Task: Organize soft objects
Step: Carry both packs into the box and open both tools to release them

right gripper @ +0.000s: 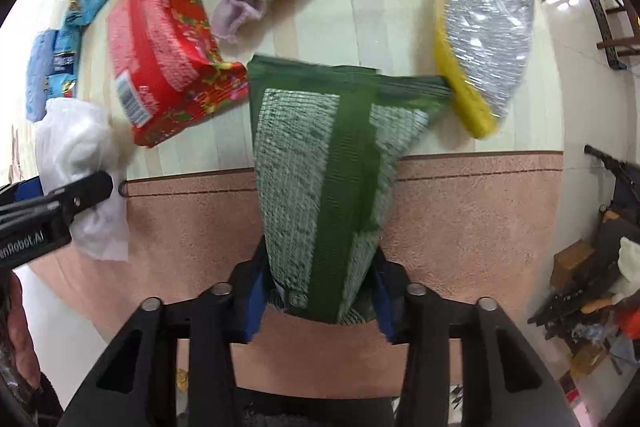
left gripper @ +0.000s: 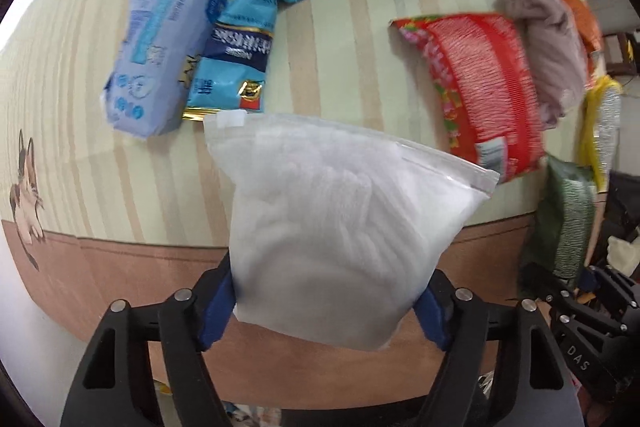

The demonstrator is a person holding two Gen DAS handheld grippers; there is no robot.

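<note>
The left gripper [left gripper: 326, 311] pinches a white zip bag [left gripper: 332, 223] over the table edge [left gripper: 120, 259]; only the right camera shows the right gripper [right gripper: 320, 297] apparently clamping a green pack [right gripper: 332, 167].

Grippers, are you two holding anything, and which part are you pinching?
Yes. The left gripper pinches the white zip bag at its bottom end. The right gripper pinches the green packet at its lower end.

The right gripper [right gripper: 320, 291] pinches a green pack [right gripper: 332, 155] at six o'clock; a red packet [right gripper: 160, 67] lies at ten, a silver pouch [right gripper: 488, 27] at two.
</note>
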